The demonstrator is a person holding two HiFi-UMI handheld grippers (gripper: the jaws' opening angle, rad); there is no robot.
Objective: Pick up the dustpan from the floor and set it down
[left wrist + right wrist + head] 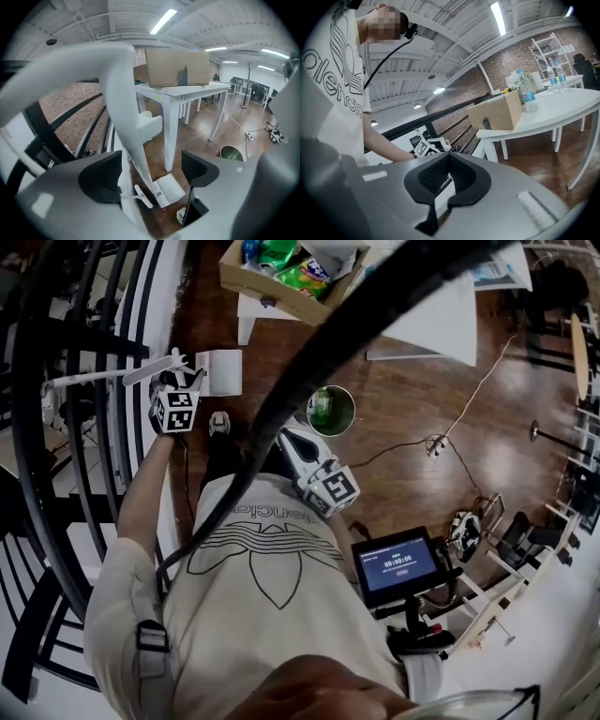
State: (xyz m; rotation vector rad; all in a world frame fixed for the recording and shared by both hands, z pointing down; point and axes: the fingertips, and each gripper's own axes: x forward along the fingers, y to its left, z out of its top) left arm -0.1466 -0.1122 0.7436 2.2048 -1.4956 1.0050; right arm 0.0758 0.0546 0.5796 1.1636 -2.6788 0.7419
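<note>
The white long-handled dustpan has its tray (pixel 218 371) on the wooden floor beside the table leg, and its handle (pixel 103 379) runs off to the left toward the railing. In the left gripper view the tray (pixel 169 188) lies low between the jaws and the handle (pixel 125 117) rises close in front. My left gripper (pixel 180 376) (pixel 150 171) is open, with the handle standing in the gap close to the left pad. My right gripper (pixel 287 435) (pixel 449 157) hovers near my body, shut with nothing in it.
A black stair railing (pixel 84 427) runs along the left. A white table (pixel 431 315) bears a cardboard box (pixel 281 282) of bottles. A round green bin (pixel 330 411) stands on the floor, a power cable (pixel 441 442) trails to its right, and a small screen (pixel 398 563) sits lower right.
</note>
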